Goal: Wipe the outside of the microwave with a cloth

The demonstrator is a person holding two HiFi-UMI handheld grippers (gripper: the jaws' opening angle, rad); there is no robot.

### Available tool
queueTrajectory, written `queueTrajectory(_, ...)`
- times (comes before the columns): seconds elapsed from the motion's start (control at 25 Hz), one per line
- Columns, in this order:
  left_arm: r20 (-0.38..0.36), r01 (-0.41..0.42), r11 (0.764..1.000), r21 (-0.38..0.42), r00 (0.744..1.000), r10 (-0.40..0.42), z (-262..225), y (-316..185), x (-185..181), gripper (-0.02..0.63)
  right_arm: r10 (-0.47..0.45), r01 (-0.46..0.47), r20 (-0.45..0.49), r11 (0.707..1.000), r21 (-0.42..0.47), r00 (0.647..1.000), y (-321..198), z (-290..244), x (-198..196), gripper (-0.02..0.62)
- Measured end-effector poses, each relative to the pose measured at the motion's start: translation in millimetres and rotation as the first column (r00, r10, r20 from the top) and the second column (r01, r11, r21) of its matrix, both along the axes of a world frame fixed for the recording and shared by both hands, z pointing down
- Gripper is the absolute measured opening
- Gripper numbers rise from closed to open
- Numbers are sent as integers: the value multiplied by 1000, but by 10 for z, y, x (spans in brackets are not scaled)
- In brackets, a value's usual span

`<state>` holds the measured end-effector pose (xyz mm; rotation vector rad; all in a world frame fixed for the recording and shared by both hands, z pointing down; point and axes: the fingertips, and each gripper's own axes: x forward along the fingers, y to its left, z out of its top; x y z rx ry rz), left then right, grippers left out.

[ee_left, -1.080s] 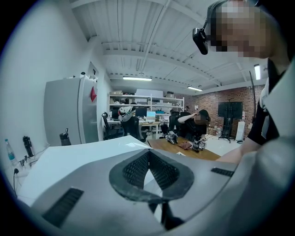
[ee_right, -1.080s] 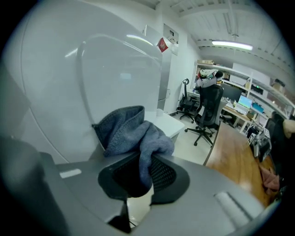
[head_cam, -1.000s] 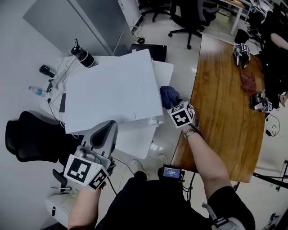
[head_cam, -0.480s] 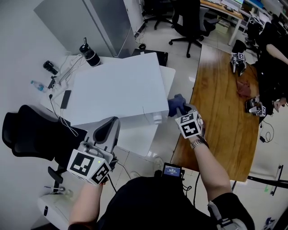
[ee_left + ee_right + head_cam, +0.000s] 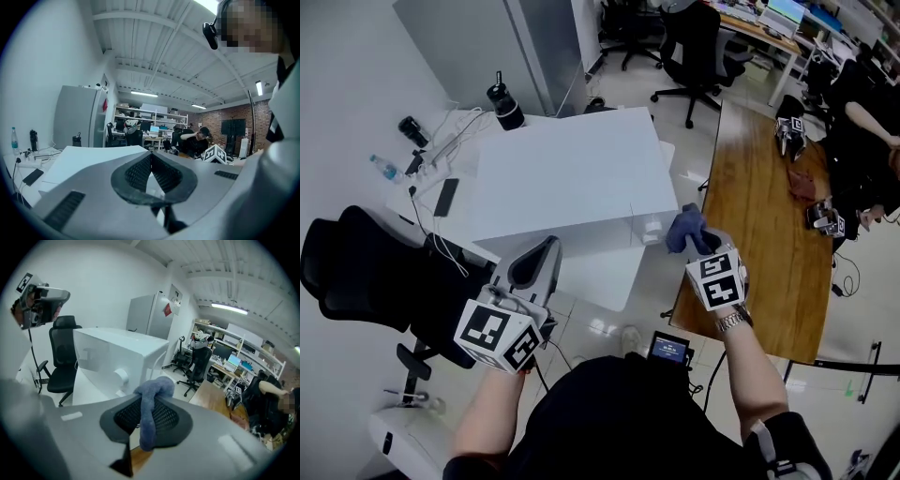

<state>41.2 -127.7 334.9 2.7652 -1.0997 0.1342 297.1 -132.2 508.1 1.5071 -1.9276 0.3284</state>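
The white microwave (image 5: 572,178) stands on a white table (image 5: 609,272) in the middle of the head view. My right gripper (image 5: 696,242) is shut on a blue cloth (image 5: 684,228), just off the microwave's near right corner and apart from it. In the right gripper view the cloth (image 5: 149,411) hangs folded between the jaws, with the microwave (image 5: 117,355) and its round knob ahead to the left. My left gripper (image 5: 546,251) hovers by the table's near edge, shut and holding nothing. In the left gripper view its jaws meet (image 5: 151,158) over the microwave's top (image 5: 89,157).
A black office chair (image 5: 356,272) stands at the left. A wooden table (image 5: 759,216) at the right carries other grippers and a red cloth (image 5: 800,183). A black bottle (image 5: 504,103), cables, a phone (image 5: 445,197) and a water bottle lie behind the microwave. A person sits at the far right.
My right gripper has drawn the cloth off the microwave's right side and lifted it toward the near corner. The left gripper has moved a little closer to the table.
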Motion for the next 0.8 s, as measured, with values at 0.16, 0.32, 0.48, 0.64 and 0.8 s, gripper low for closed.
queueTrajectory(0.16,-26,11,1000,-1,1000,-11,-4,86,-337,5,-30,30,-1,999,31,1000,269,-262,-403,52)
queueTrajectory(0.32,-47,35,999,-8,998,-35,25,187,-724,5,-93,93,2,995,47,996,488,-414,-964,52)
queueTrajectory(0.48,-52,55,998,-4,997,-55,39,310,-1125,5,-174,173,10,983,66,985,581,-498,-1621,52)
queueTrajectory(0.64,-54,91,996,-2,994,-91,23,439,-1538,5,-264,262,8,961,86,964,574,-532,-2306,52)
queueTrajectory(0.8,-49,125,992,2,991,-125,29,574,-1932,5,-348,345,8,933,100,938,530,-481,-2967,52)
